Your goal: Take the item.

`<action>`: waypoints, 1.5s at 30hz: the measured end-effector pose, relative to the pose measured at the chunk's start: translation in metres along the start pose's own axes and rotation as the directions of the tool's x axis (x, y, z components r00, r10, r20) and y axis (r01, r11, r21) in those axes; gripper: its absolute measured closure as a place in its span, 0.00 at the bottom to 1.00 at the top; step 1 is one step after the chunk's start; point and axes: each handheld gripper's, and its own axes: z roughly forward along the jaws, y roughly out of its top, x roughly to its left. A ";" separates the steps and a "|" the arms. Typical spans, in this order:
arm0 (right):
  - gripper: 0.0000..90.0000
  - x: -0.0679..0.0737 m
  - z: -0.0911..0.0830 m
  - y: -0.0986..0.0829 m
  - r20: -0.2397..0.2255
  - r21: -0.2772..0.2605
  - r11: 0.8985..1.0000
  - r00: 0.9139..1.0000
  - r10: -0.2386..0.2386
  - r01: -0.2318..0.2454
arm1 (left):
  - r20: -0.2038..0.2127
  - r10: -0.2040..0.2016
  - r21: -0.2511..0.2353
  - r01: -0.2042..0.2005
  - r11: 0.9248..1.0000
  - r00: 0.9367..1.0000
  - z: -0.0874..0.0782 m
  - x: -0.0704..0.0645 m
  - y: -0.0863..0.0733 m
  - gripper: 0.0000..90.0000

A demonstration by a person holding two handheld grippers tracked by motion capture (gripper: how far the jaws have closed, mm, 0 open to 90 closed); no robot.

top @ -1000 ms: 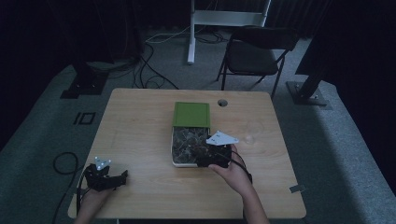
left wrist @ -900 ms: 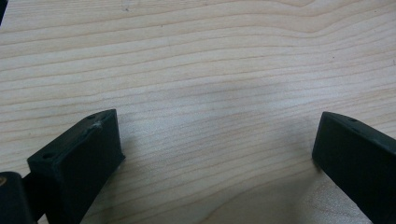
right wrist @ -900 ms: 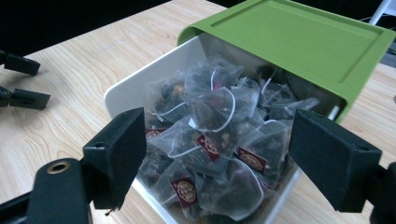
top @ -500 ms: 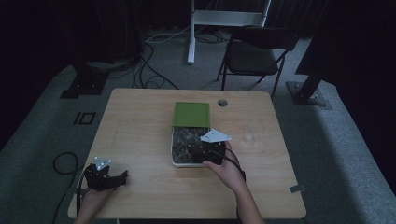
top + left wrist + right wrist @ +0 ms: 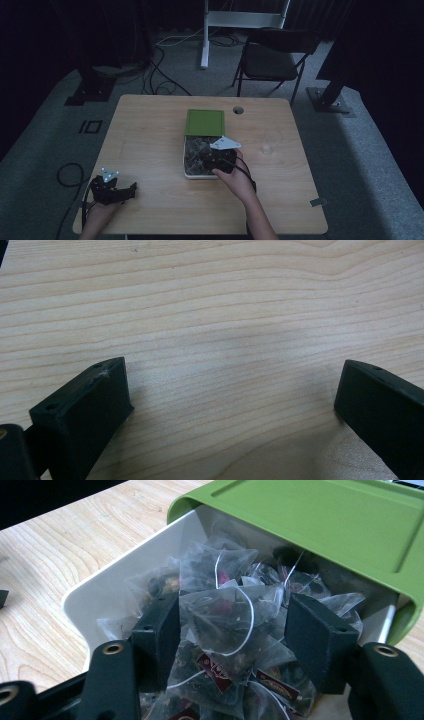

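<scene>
left gripper (image 5: 131, 188) lower left, jaws apart over bare table (image 5: 150, 145) | right gripper (image 5: 232, 625) jaws apart, straddling tea bag (image 5: 225, 611) in white box (image 5: 107, 600), frame centre

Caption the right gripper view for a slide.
Open right claw straddling a tea bag inside the white box, green lid slid back.

The right gripper (image 5: 232, 625) reaches down into a white box (image 5: 107, 597) packed with clear pyramid tea bags, its two black jaws spread wide on either side of one tea bag (image 5: 227, 612) that lies on top of the heap with a white string looping across it. A green lid (image 5: 320, 522) covers the far part of the box, tilted up over its far rim. The box sits on a light wooden table (image 5: 55, 545).
</scene>
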 end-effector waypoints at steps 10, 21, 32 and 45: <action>0.61 0.002 0.005 0.001 0.023 0.019 1.000 0.999 -0.025 0.025 | 0.000 0.001 0.001 -0.001 1.000 1.000 0.000 0.000 0.000 0.02; 0.78 -0.001 -0.002 0.002 -0.044 -0.002 0.999 0.998 -0.055 0.054 | 0.000 0.001 -0.001 -0.001 1.000 1.000 0.000 0.000 0.000 0.02; 0.81 0.001 -0.016 0.009 -0.091 -0.065 0.998 0.995 -0.031 0.025 | 0.000 -0.001 0.000 0.001 1.000 1.000 0.000 0.000 0.000 0.02; 0.82 -0.004 -0.036 0.019 -0.139 -0.111 0.994 0.990 -0.005 -0.010 | 0.000 -0.002 -0.002 0.002 1.000 1.000 0.000 0.000 0.000 0.02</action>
